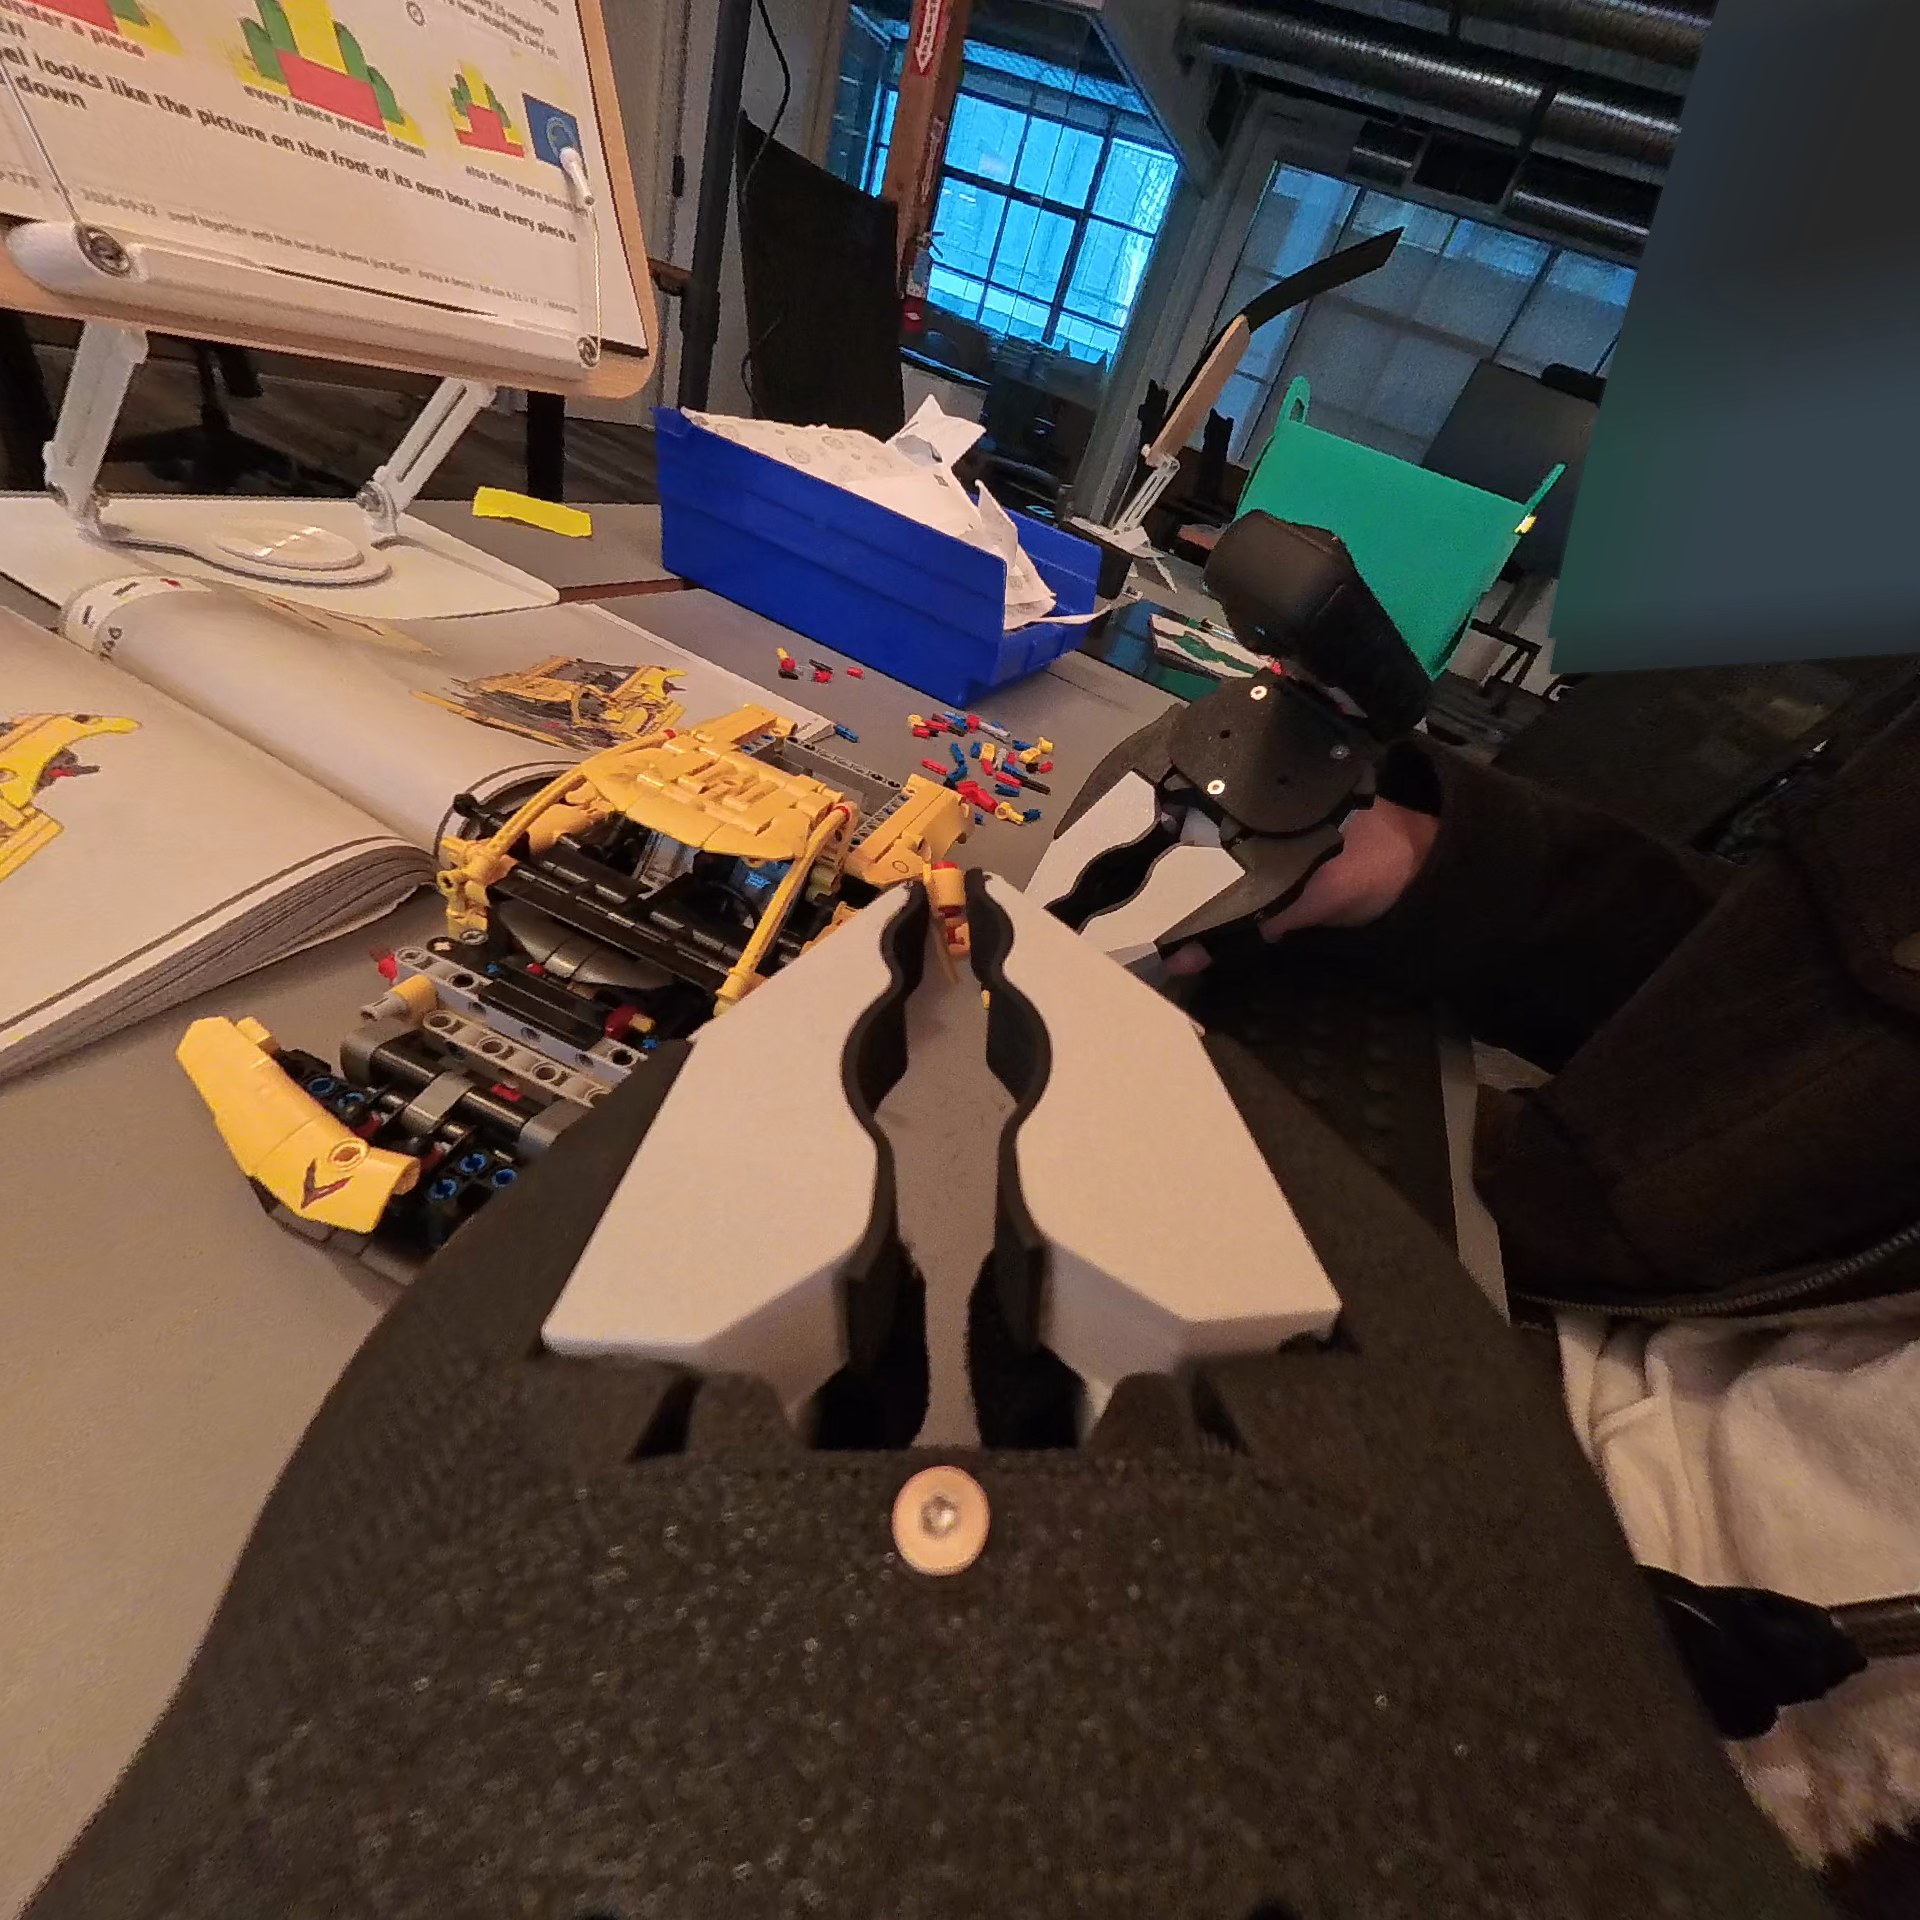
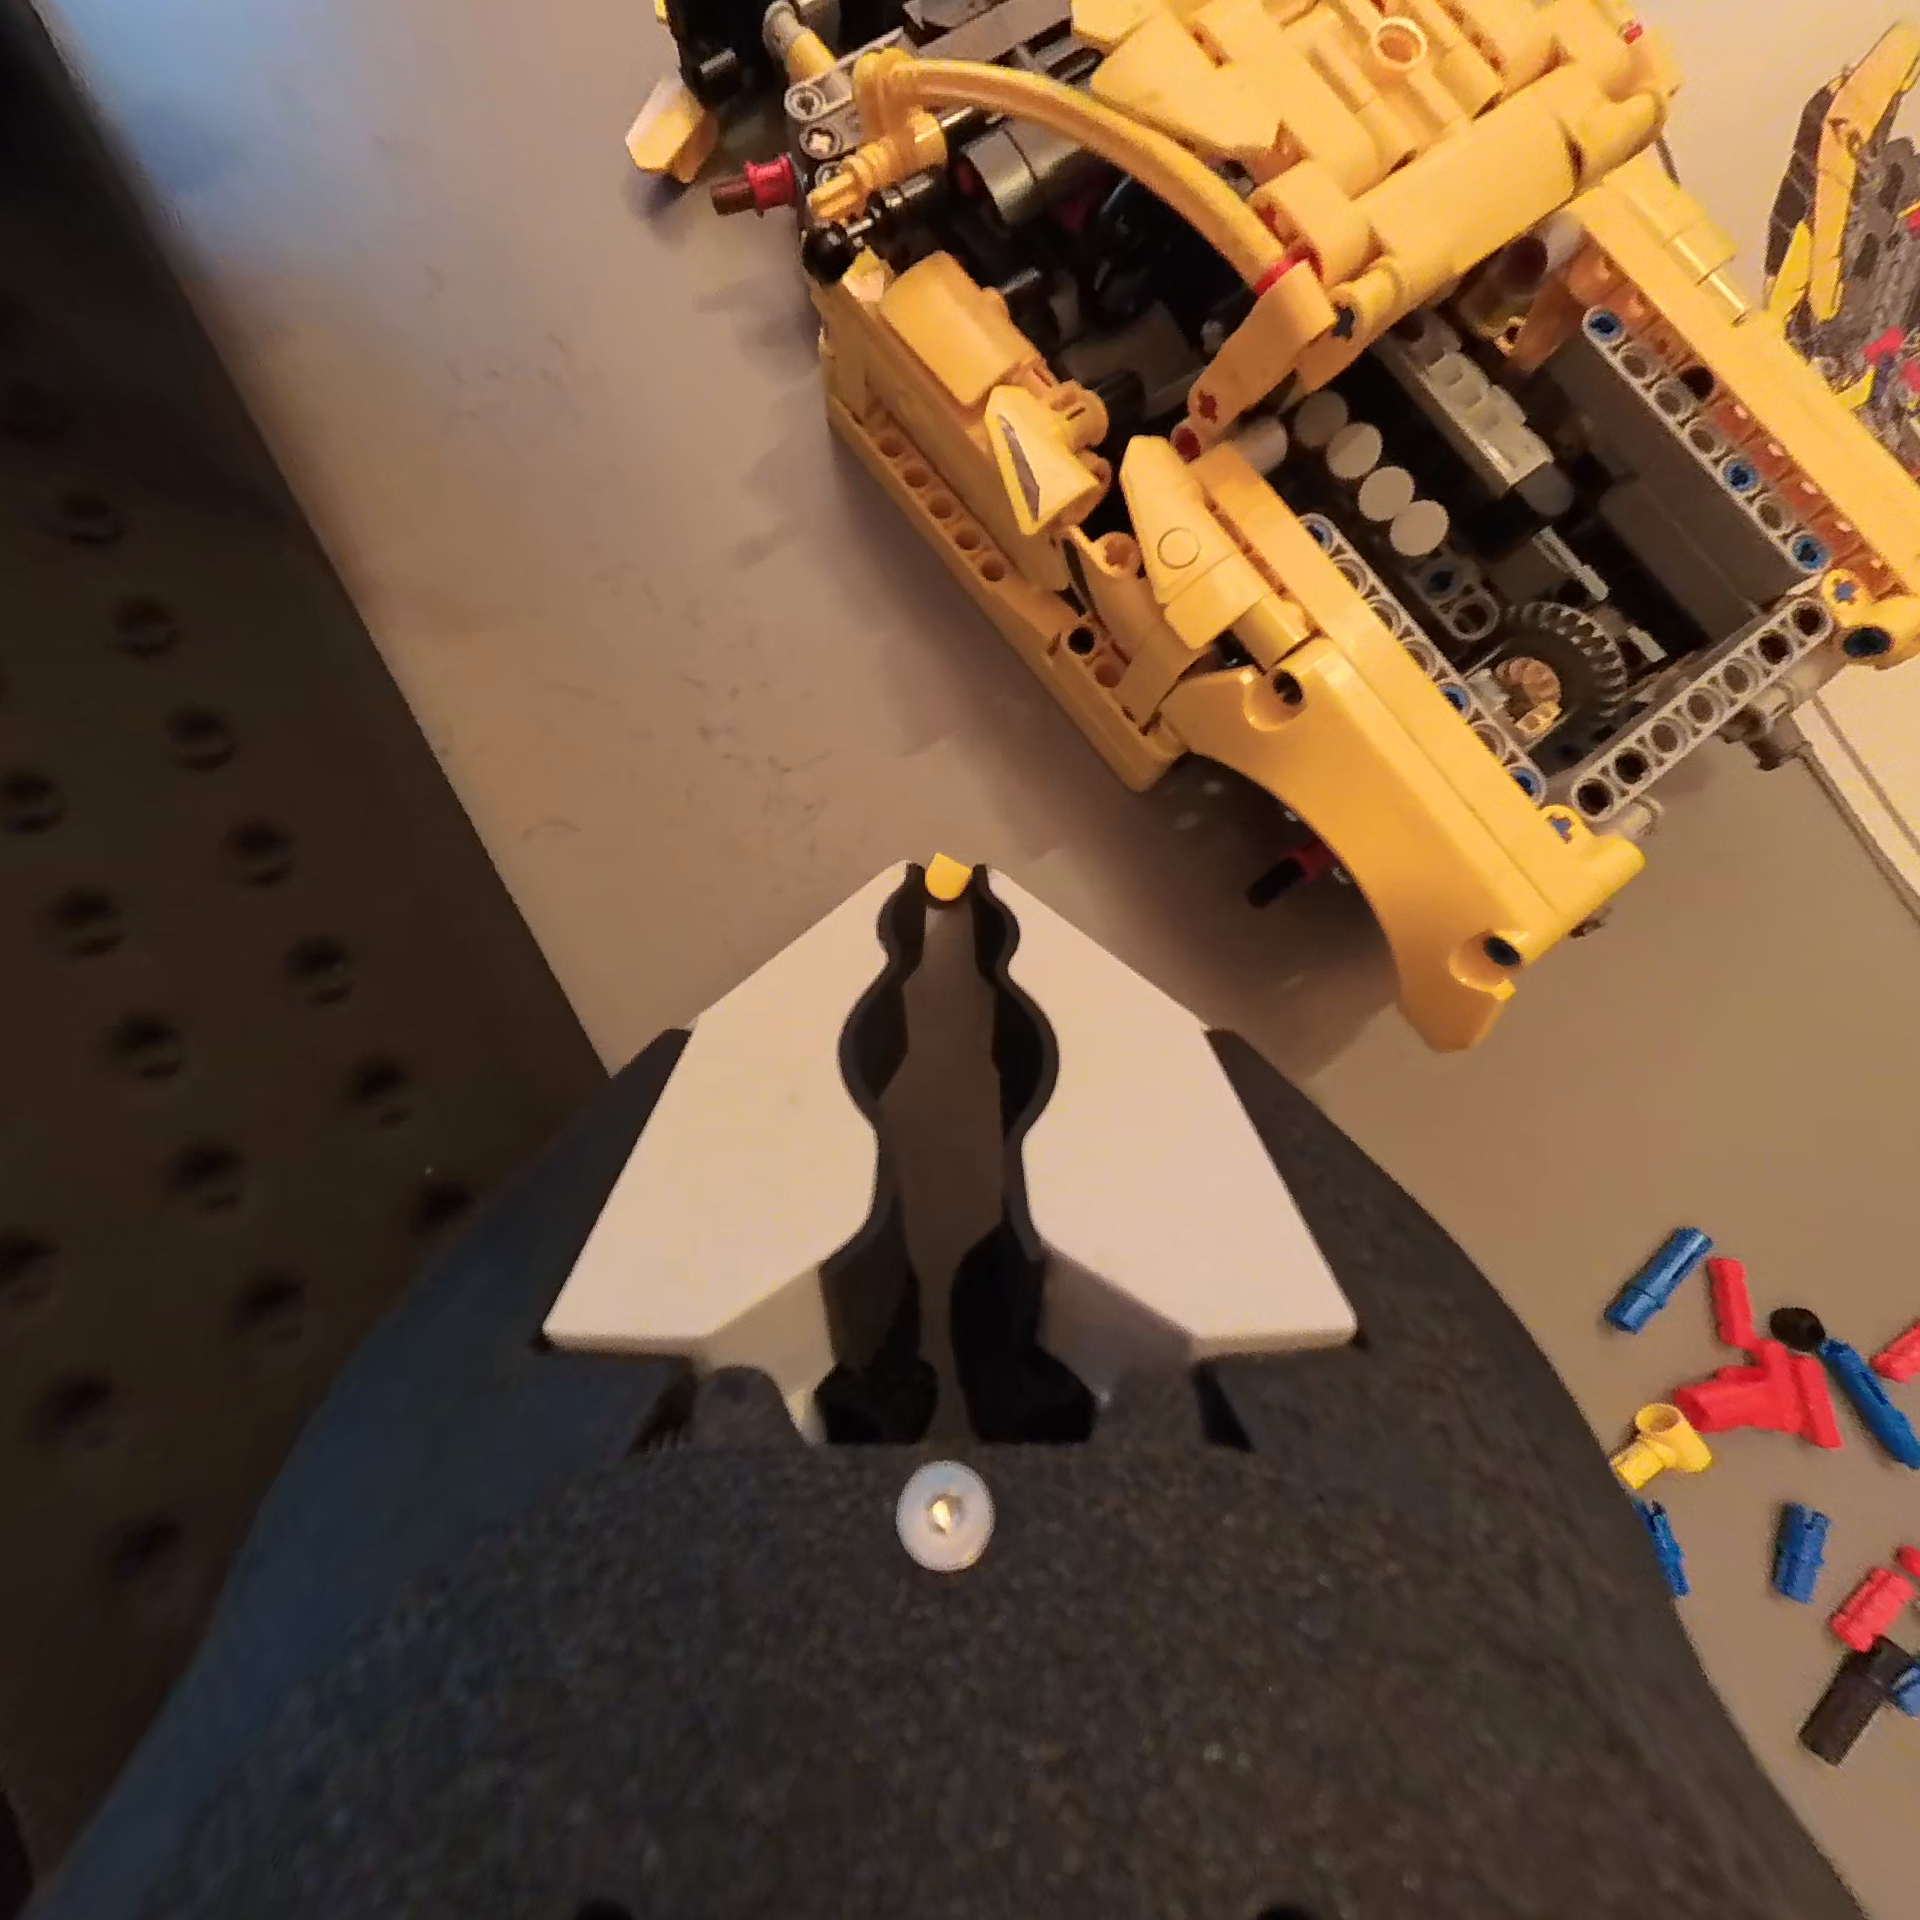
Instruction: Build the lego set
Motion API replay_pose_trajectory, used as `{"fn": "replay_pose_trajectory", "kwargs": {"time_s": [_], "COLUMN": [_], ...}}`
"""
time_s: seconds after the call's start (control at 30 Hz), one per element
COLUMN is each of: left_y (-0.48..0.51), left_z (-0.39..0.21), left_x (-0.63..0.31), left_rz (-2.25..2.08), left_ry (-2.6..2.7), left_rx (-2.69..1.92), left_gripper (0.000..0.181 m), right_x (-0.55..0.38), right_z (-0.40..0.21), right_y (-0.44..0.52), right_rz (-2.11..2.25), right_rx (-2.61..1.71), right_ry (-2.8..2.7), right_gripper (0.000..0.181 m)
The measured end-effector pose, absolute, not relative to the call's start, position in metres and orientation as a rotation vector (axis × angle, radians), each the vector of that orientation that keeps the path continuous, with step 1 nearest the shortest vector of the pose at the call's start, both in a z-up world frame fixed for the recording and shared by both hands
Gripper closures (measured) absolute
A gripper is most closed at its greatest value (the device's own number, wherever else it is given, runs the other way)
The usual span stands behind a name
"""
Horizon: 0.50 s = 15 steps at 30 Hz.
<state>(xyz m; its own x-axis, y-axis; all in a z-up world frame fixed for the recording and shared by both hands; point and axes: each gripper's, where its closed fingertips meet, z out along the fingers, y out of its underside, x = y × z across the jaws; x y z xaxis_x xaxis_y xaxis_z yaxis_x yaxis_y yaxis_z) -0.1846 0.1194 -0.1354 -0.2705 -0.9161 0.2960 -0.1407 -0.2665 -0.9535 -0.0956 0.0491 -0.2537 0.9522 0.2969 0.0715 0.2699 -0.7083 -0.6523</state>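
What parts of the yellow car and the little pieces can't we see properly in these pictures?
- Left wrist view: the left tool covers the yellow car's near side.
- Right wrist view: the car is cut off by the top and right edges.
- Right wrist view: the small yellow piece is mostly hidden between the right tool's fingertips.
- Left wrist view: loose pins too small to identify.

One partly built yellow-and-black brick car model (image 1: pixel 644 914). One open instruction booklet with yellow car pictures (image 1: pixel 260 748). One blue plastic bin (image 1: pixel 852 582) stuffed with crumpled white paper. One white stand with printed sheet (image 1: pixel 312 187). One yellow tape strip (image 1: pixel 532 511). Two grey-and-black two-finger grippers: left (image 1: pixel 943 894), right (image 2: pixel 943 878). Loose small red, blue, yellow and black pins (image 1: pixel 982 764): too many to count exactly.
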Motion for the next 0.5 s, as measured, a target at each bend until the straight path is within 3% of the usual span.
{"fn": "replay_pose_trajectory", "kwargs": {"time_s": [0.13, 0.37, 0.5], "left_y": [0.114, 0.093, 0.092], "left_z": [-0.129, -0.123, -0.124], "left_x": [-0.186, -0.186, -0.186], "left_rz": [-1.534, -1.275, -1.231], "left_ry": [1.371, 1.467, 1.479], "left_rx": [-1.237, -0.930, -0.905], "left_gripper": [0.174, 0.174, 0.174], "right_x": [-0.103, -0.167, -0.189], "right_z": [-0.244, -0.125, -0.127], "right_y": [0.054, 0.090, 0.097], "right_rz": [0.128, 0.836, 0.901], "right_rx": [-2.348, -1.793, -1.814], "right_ry": [-0.369, -0.094, -0.130], "right_gripper": [0.174, 0.175, 0.175]}}
